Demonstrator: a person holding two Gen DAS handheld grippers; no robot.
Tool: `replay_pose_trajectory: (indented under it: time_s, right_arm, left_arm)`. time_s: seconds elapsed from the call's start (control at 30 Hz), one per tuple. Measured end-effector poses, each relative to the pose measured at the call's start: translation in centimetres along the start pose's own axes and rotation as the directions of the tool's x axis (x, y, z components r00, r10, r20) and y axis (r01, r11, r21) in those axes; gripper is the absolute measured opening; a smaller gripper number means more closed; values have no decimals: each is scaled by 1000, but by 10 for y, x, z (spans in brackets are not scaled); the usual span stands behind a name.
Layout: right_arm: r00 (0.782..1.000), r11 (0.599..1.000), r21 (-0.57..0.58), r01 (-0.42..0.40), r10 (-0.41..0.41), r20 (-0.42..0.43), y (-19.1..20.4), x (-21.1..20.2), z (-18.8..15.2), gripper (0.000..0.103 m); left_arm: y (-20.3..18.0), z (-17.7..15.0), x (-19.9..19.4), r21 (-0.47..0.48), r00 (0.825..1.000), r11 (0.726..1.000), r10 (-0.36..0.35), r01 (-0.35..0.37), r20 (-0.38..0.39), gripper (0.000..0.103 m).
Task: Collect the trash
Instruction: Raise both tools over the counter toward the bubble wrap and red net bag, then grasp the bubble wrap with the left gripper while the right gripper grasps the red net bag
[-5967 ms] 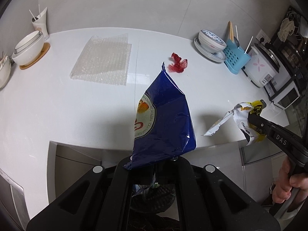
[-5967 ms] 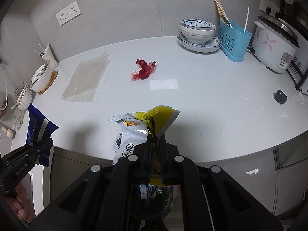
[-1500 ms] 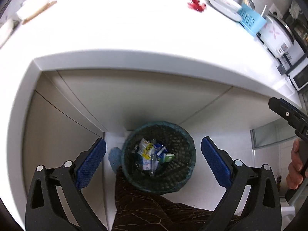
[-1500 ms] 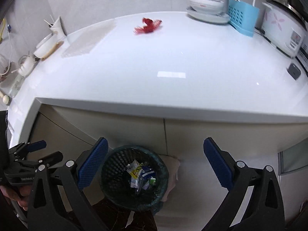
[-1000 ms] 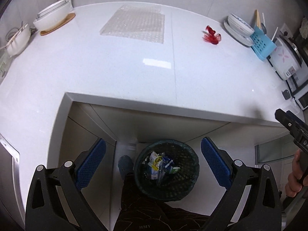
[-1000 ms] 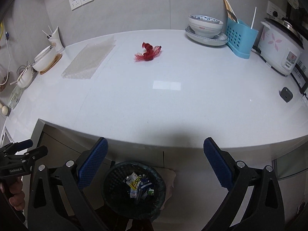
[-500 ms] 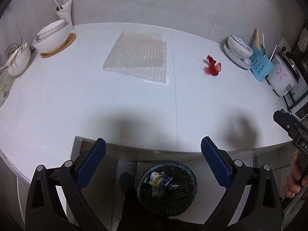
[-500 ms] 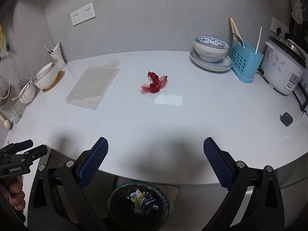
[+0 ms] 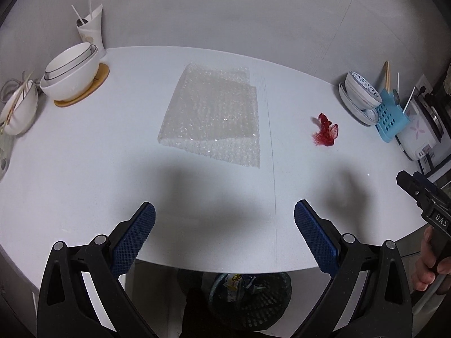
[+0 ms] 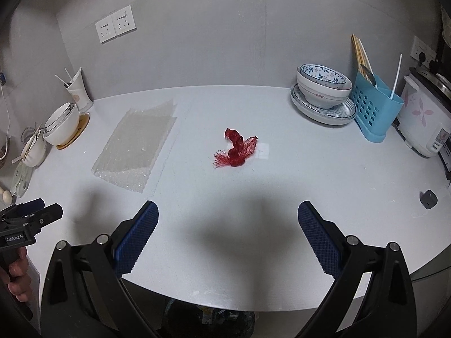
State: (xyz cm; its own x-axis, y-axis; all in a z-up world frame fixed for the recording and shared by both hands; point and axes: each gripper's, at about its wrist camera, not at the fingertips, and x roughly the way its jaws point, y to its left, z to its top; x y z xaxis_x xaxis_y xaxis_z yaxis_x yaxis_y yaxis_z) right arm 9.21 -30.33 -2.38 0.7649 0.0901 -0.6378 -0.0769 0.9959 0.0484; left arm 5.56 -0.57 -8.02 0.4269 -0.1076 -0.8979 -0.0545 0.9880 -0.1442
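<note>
A sheet of clear bubble wrap lies flat on the white counter, ahead of my left gripper, which is open and empty above the counter's front edge. It also shows in the right wrist view. A crumpled red net lies mid-counter, ahead of my right gripper, which is open and empty; the net also shows in the left wrist view. A dark mesh trash bin holding wrappers stands on the floor below the counter edge.
Stacked white bowls on a wooden coaster and a cup with sticks stand at the back left. A patterned bowl on plates, a blue utensil caddy and a rice cooker stand at the right. A small dark object lies near the right edge.
Both grippers have risen from over the bin and tilted up toward the counter. The bin has slid to the bottom of both views. Both stay open and empty.
</note>
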Motion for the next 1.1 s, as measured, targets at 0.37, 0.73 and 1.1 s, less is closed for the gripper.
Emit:
replay_pose_trajectory:
  time_s: [0.37, 0.73, 1.1]
  right_arm:
    - [996, 1000, 0, 18, -18, -86, 2, 70, 38, 95]
    - [985, 997, 43, 70, -62, -163, -15, 134, 64, 95]
    - [968, 993, 68, 95, -76, -240, -22, 189, 77, 89]
  left_arm:
    - [40, 51, 55, -8, 997, 1000, 25, -26, -67, 96]
    - [51, 98, 116, 39, 991, 999, 43, -38, -129, 96]
    - [47, 114, 179, 61, 974, 996, 83, -71, -213, 96]
